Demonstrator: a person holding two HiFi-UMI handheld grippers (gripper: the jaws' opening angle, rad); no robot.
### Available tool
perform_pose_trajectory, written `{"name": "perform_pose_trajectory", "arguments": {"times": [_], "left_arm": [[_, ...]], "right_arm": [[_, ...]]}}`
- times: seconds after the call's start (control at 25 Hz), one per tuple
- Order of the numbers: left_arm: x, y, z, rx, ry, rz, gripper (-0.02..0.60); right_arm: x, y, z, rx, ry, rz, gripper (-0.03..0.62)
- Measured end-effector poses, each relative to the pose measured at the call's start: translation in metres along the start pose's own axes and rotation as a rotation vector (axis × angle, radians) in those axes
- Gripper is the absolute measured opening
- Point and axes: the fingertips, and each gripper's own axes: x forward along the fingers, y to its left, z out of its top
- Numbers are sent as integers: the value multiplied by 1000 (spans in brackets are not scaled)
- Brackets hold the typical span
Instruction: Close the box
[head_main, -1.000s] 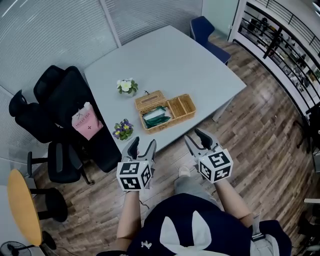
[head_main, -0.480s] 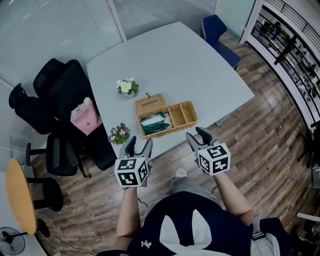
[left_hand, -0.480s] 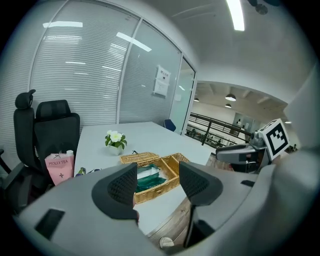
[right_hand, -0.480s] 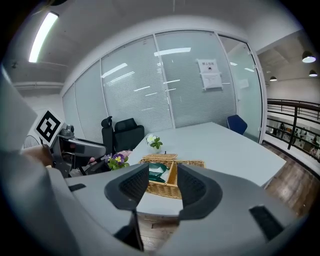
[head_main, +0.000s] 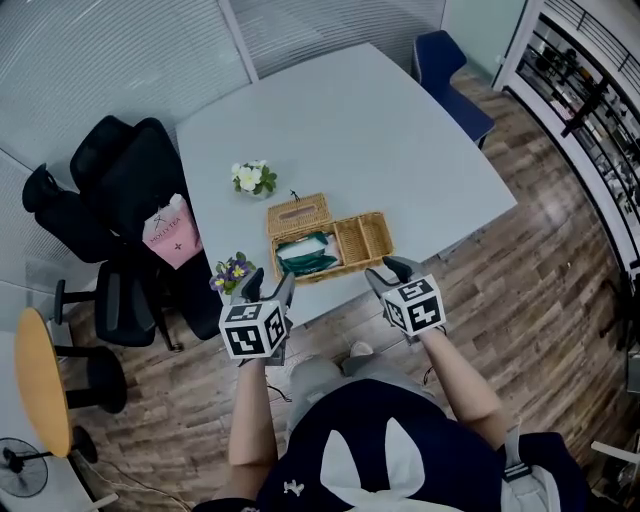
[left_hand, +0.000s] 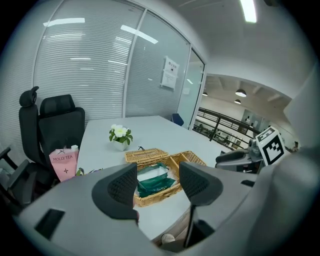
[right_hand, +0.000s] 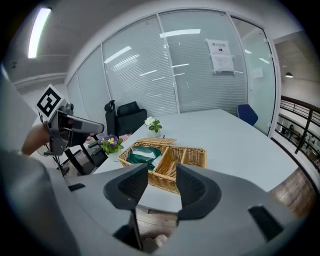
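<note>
**Wicker box, lid flopped wide open: my read before going in**

Nearest first. Both my claws hang short of the box, out past the counter edge on my side. My left claw (left_hand: 157, 182) is spread wide with nothing in it. My right claw (right_hand: 162, 185) has just been opening further, and there's nothing between its jaws either, only the box seen through the gap.

The box (head_main: 325, 240) sits on the counter (head_main: 400, 120), close to the edge on my side. It's woven wicker, so I reckon it's light, fairly stiff with a bit of give, and rough enough not to slip. Being light, it'll probably skid if I shove the lid, so I'd brace the box's near wall with one claw. A green packet (head_main: 303, 252) lies in the box's left compartment. The ones to the right look empty.

The lid (head_main: 298, 212) lies flat on the far side of the box, behind the packet's compartment. I'd pinch its far free edge, where a little dark loop sticks out, and swing it back toward me. Easy on the squeeze, since wicker crushes.

A few things I can't make out:
- The hinge itself.
- Whether the packet rides above the box's rim enough to block the lid.
- Whether the lid covers more than that left part.
</note>
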Motion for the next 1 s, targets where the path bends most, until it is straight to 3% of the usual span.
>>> {"name": "perform_pose_trajectory", "arguments": {"times": [0.28,0.64,1.0], "left_arm": [[25,18,11,-4,39,8,253],[66,47,27,-41,109,-68,253],[106,81,44,-128,200,-130,253]], "right_arm": [[33,-20,-12,3,88,-42,183],[60,-33,-25,74,179,-104,181],[69,-40,-34,137,233,-157,166]]}}
